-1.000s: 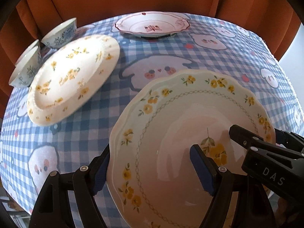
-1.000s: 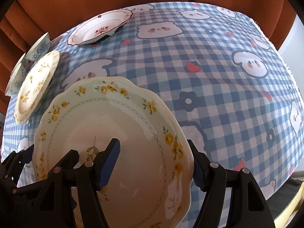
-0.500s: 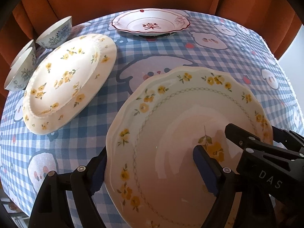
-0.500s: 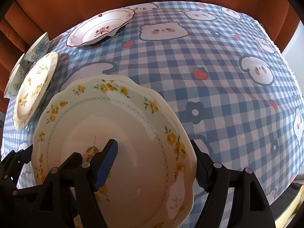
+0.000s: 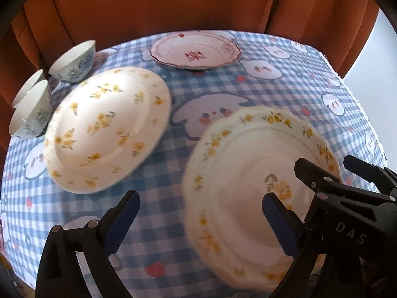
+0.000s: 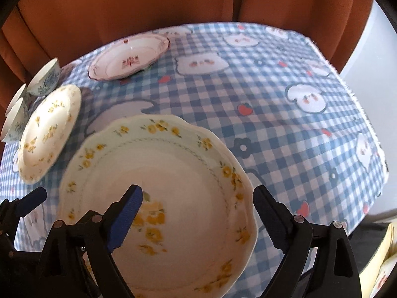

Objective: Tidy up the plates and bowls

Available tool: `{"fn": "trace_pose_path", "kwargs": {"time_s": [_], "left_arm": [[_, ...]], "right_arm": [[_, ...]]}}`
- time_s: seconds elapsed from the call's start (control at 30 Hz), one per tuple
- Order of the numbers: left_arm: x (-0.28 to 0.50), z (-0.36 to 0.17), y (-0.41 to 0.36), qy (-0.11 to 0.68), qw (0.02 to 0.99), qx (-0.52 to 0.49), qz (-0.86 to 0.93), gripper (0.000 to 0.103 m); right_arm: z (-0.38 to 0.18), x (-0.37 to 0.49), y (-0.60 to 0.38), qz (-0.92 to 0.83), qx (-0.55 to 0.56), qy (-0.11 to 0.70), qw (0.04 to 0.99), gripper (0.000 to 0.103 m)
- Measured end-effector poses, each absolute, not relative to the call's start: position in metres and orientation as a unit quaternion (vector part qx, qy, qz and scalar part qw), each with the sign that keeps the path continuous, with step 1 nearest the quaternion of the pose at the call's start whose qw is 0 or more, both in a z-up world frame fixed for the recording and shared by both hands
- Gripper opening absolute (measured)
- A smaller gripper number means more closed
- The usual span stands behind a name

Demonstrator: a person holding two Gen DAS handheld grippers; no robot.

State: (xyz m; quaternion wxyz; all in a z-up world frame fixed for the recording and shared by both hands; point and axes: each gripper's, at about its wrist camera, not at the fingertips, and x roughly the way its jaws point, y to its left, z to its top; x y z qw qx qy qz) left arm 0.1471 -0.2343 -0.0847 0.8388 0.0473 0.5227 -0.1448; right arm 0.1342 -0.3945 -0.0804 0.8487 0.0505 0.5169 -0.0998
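**Both claws let go of the scalloped plate**

Scalloped yellow-flower plate [image 6: 158, 198] sits flat on the checked surface [image 6: 285, 129], nearest the cameras. Left claw [image 5: 201, 219] is opening: its left finger stands clear off the plate's left rim over bare cloth, its right pad hangs above the plate's well, nothing pinched. Right claw [image 6: 198, 213] is opening too, jaws straddling the plate's right rim with a gap on both sides, released. A second ago both claws bracketed that rim much tighter and the plate filled more of each view; now both cameras sit higher and the plate looks smaller, frames blurred from the pull-away. Reads as placement done, hands retreating.

Relative to the scalloped plate: round floral plate [image 5: 106, 129] just beside it to the left, not touching; red-trim plate [image 5: 196, 51] well beyond it at the far edge; three blue-pattern bowls [image 5: 74, 60] further left past the floral plate, two of them apparently nested, hard to tell. None of those shifted versus the earlier frame.

Judgement: plates not yet stacked, bowls not fully gathered. Likely next grab is the floral plate or the red-trim plate.
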Motion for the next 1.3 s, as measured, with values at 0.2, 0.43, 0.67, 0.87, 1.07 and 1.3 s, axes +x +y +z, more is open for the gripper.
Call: {"fn": "trace_pose_path", "kwargs": {"time_s": [0.2, 0.43, 0.67, 0.87, 1.07, 1.3], "left_arm": [[0.144, -0.075, -0.192, 0.515, 0.845, 0.04, -0.138, 0.1], [0.146, -0.065, -0.136, 0.507, 0.854, 0.033, -0.113, 0.1], [0.164, -0.062, -0.096, 0.508, 0.857, 0.023, -0.086, 0.099], [0.192, -0.067, -0.078, 0.512, 0.857, 0.0, -0.056, 0.096], [0.223, -0.079, -0.075, 0.513, 0.858, -0.011, -0.033, 0.095], [0.259, -0.102, -0.076, 0.526, 0.85, -0.023, -0.005, 0.091]], "right_arm": [[-0.067, 0.13, -0.355, -0.099, 0.054, 0.504, 0.857, 0.093], [-0.055, 0.132, -0.299, -0.09, 0.059, 0.486, 0.868, 0.093], [-0.049, 0.15, -0.256, -0.078, 0.063, 0.477, 0.873, 0.093], [-0.05, 0.177, -0.237, -0.074, 0.068, 0.473, 0.875, 0.092], [-0.056, 0.214, -0.23, -0.069, 0.058, 0.473, 0.877, 0.089], [-0.078, 0.255, -0.232, -0.056, 0.056, 0.485, 0.871, 0.083]]}}
